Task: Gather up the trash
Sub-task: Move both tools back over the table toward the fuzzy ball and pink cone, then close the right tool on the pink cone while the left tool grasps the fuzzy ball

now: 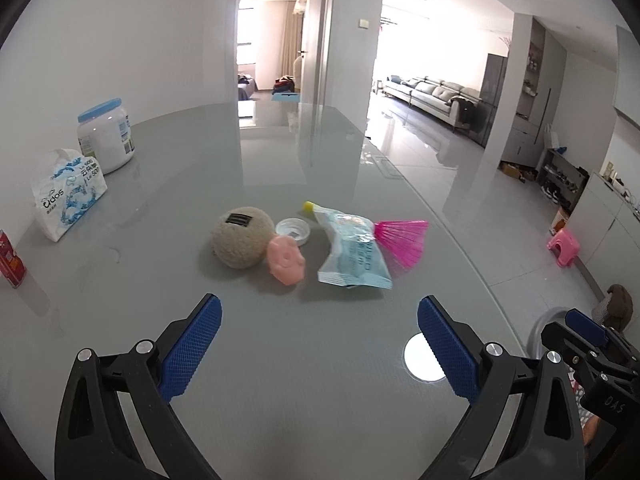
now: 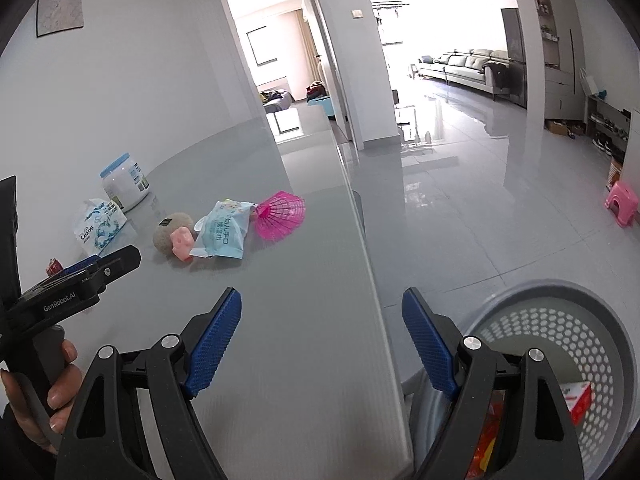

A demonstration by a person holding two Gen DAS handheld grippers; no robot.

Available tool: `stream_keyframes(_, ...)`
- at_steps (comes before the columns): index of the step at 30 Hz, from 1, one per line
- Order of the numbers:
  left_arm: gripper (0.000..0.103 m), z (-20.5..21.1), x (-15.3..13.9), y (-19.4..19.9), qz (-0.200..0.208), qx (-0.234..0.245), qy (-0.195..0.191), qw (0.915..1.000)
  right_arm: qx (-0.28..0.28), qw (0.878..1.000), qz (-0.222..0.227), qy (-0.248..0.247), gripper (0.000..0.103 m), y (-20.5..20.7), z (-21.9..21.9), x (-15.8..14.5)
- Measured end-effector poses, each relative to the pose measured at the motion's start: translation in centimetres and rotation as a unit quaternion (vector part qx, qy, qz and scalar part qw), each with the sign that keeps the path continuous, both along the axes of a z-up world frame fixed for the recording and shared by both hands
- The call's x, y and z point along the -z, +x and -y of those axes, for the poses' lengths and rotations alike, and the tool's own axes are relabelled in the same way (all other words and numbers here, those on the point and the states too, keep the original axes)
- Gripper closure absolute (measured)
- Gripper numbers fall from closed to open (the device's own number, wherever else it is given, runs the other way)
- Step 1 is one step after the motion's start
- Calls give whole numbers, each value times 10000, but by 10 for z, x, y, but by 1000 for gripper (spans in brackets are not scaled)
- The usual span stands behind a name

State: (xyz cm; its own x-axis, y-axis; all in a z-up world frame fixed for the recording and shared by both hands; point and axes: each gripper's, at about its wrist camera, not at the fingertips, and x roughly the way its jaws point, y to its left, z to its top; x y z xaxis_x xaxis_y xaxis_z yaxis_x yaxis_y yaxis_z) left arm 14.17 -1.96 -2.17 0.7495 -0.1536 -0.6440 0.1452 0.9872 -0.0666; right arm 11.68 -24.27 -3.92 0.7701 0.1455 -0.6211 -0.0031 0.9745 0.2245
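A cluster of small items lies on the grey table (image 1: pixel 304 380): a light-blue wipes packet (image 1: pixel 352 254), a pink plastic mesh fan (image 1: pixel 402 240), a white cap (image 1: pixel 293 231), a pink squishy toy (image 1: pixel 286 261) and a beige ball (image 1: pixel 238 237). My left gripper (image 1: pixel 320 344) hovers open just short of them, nothing between its blue pads. My right gripper (image 2: pixel 322 344) is open too, straddling the table's right edge (image 2: pixel 372 280) with nothing in it. Below that edge stands a grey perforated bin (image 2: pixel 560 332) holding red and white scraps. In the right wrist view the packet (image 2: pixel 222 232) and fan (image 2: pixel 280 216) lie further along the table.
A tissue pack (image 1: pixel 66 196), a white jar with a blue lid (image 1: pixel 106 136) and a red can (image 1: pixel 10 256) stand along the table's left side. A hand (image 2: pixel 60 380) holds the left gripper (image 2: pixel 104 266). A pink stool (image 2: pixel 622 202) sits on the glossy floor.
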Motion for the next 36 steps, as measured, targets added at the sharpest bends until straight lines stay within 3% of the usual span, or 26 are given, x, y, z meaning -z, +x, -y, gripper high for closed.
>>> stream_keyframes(10, 6, -36, 30, 59, -285, -617, 169, 9975, -476, 9984, -284, -71, 24, 89, -25, 16)
stream_keyframes(18, 6, -48, 41, 92, -384, -785, 268, 9958, -700, 9957, -604, -44, 24, 141, -37, 35)
stream_keyframes(36, 6, -53, 44, 95, -380, -740, 259, 9962, -684, 9918, -1016, -369, 24, 201, -59, 48)
